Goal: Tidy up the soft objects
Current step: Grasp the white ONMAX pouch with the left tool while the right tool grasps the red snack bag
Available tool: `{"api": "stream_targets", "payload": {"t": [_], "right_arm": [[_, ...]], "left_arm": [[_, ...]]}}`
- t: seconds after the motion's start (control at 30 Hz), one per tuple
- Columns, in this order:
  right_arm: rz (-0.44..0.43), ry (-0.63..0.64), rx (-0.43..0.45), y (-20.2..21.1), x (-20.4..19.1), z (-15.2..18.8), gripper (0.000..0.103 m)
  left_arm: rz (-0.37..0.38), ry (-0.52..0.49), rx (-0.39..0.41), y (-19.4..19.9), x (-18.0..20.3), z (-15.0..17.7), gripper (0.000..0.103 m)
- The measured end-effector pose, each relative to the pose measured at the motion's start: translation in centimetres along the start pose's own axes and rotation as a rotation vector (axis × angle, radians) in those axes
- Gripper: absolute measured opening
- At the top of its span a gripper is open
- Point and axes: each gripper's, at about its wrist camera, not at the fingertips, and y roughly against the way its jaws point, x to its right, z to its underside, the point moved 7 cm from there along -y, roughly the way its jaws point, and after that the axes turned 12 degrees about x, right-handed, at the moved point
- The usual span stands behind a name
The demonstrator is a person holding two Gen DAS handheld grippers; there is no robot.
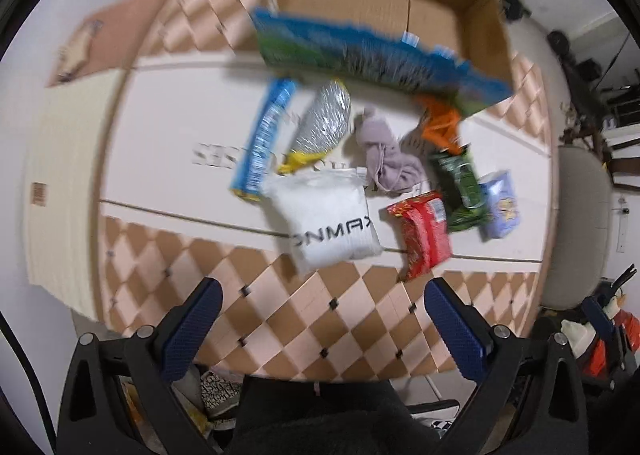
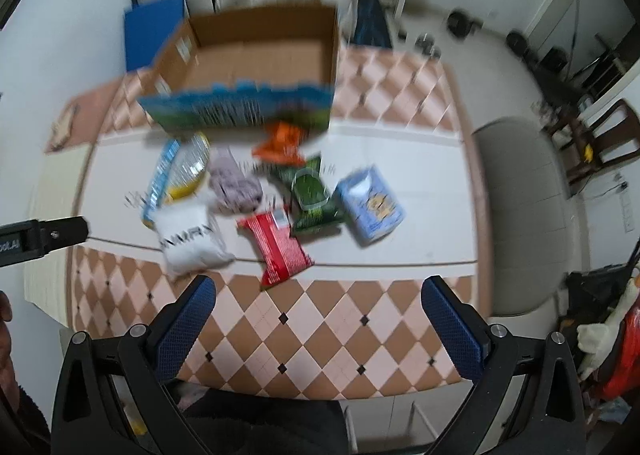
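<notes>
Soft packets lie in a cluster on the table. A white pouch (image 1: 326,215) (image 2: 190,239), a red packet (image 1: 424,233) (image 2: 280,245), a green packet (image 1: 460,187) (image 2: 312,195), a pale blue pack (image 1: 500,203) (image 2: 370,205), a grey cloth (image 1: 386,159) (image 2: 234,185), a silver bag (image 1: 324,119) and a blue tube pack (image 1: 264,135) are there. An open cardboard box (image 1: 440,11) (image 2: 256,55) stands behind them. My left gripper (image 1: 320,327) is open and empty, short of the white pouch. My right gripper (image 2: 316,325) is open and empty, short of the red packet.
A checkered tan cloth (image 2: 320,335) covers the table's near part. A grey chair (image 2: 516,215) stands to the right. A large blue and green bag (image 1: 360,55) leans on the box front, with an orange packet (image 1: 440,123) under it. The left gripper's body (image 2: 40,239) shows at left.
</notes>
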Motion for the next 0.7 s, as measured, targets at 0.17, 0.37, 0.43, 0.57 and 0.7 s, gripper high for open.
{"api": "stream_targets", "payload": {"t": [0.17, 0.37, 0.43, 0.57, 0.7], "right_arm": [[-0.023, -0.005, -0.106, -9.1, 0.2, 1.6, 0.101], [-0.069, -0.025, -0.206, -16.1, -0.2, 2.4, 0.099], [-0.091, -0.016, -0.227, -17.3, -0.9, 2.6, 0.099], [-0.127, 0.028, -0.276, -19.2, -2.6, 3.0, 0.098], [-0.152, 0.041, -0.337, -21.3, -4.0, 3.7, 0.094]], "left_arm": [[-0.030, -0.034, -0.134, -9.7, 1.3, -0.1, 0.103], [-0.064, -0.019, -0.202, -15.2, 0.7, 0.1, 0.103], [-0.072, -0.003, -0.210, -16.0, 0.2, 0.1, 0.103], [-0.089, 0.016, -0.214, -17.3, -0.8, 0.2, 0.100], [-0.095, 0.021, -0.199, -18.3, -2.0, 0.9, 0.085]]}}
